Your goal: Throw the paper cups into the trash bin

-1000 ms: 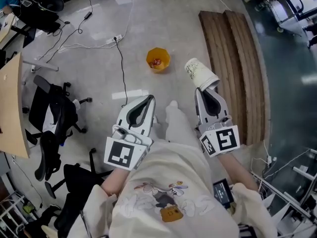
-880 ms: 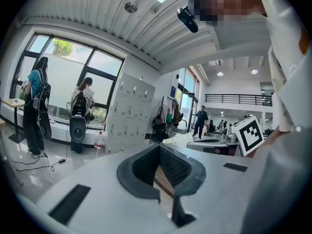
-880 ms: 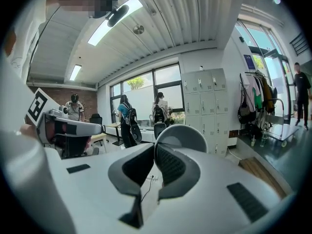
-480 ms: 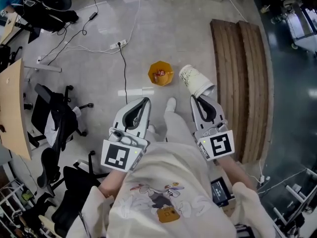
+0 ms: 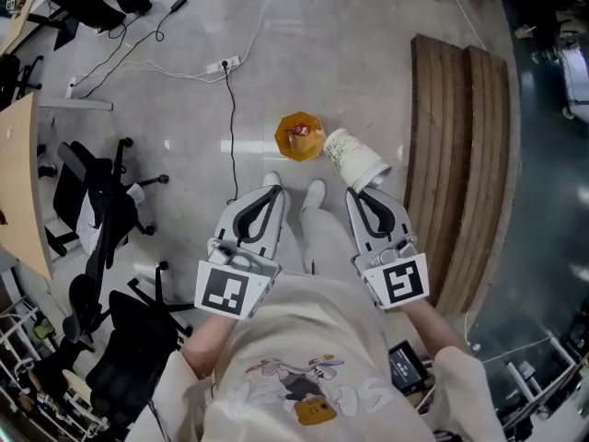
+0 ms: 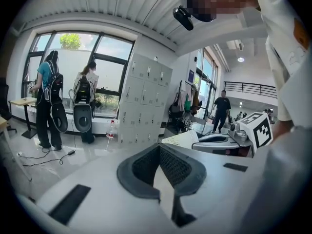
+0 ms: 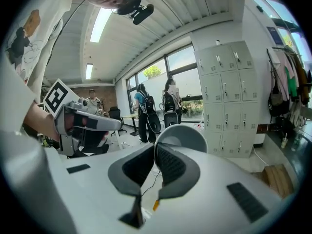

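On the grey floor stands a small orange trash bin [image 5: 300, 136] with something red inside. Just right of it, and about level with it in the head view, is a white printed paper cup [image 5: 353, 157]. My right gripper [image 5: 361, 193] is shut on the cup's rim, and the cup points away from me. In the right gripper view the cup's round mouth [image 7: 187, 134] rises behind the closed jaws [image 7: 154, 150]. My left gripper [image 5: 269, 191] is shut with nothing in it, below and left of the bin. Its pads meet in the left gripper view [image 6: 159, 149].
Long wooden planks [image 5: 465, 155] lie on the floor at the right. Black office chairs [image 5: 97, 215] and a desk edge [image 5: 20, 187] crowd the left. A power strip [image 5: 225, 64] and cables trail across the far floor. My feet [image 5: 313, 191] show between the grippers.
Both grippers have travelled forward over the floor and sunk lower. The cup has come close beside the orange bin. Both stay shut, the right one on the cup.
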Demonstrator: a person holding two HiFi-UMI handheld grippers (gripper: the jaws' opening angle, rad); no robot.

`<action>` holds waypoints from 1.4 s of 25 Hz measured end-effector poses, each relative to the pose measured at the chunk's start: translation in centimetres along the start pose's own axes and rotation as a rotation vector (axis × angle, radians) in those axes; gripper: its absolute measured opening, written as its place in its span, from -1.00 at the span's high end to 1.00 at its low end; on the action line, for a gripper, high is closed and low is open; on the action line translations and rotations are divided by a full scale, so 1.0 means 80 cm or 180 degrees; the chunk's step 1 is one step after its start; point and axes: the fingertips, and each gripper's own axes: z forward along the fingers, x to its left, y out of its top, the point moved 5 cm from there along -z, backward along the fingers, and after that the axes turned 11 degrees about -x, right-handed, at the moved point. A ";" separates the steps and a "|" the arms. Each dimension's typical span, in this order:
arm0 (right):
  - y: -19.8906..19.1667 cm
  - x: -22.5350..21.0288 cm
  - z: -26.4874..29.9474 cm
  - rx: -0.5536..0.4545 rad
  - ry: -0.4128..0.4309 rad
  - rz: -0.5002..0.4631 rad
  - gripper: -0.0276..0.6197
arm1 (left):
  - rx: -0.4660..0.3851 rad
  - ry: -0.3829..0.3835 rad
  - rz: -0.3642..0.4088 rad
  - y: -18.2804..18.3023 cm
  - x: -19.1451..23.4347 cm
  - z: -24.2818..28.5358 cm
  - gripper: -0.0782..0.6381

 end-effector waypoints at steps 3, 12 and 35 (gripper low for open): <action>-0.029 -0.005 0.027 0.0117 0.0028 0.0039 0.83 | 0.0056 0.0029 -0.0118 -0.026 0.023 0.026 0.77; -0.172 -0.018 0.100 0.0555 0.0131 0.0082 0.83 | 0.0330 0.0101 -0.0248 -0.153 0.082 0.089 0.77; -0.466 -0.047 0.227 0.1145 0.0114 0.0149 0.83 | 0.0757 0.0111 -0.0342 -0.443 0.198 0.179 0.77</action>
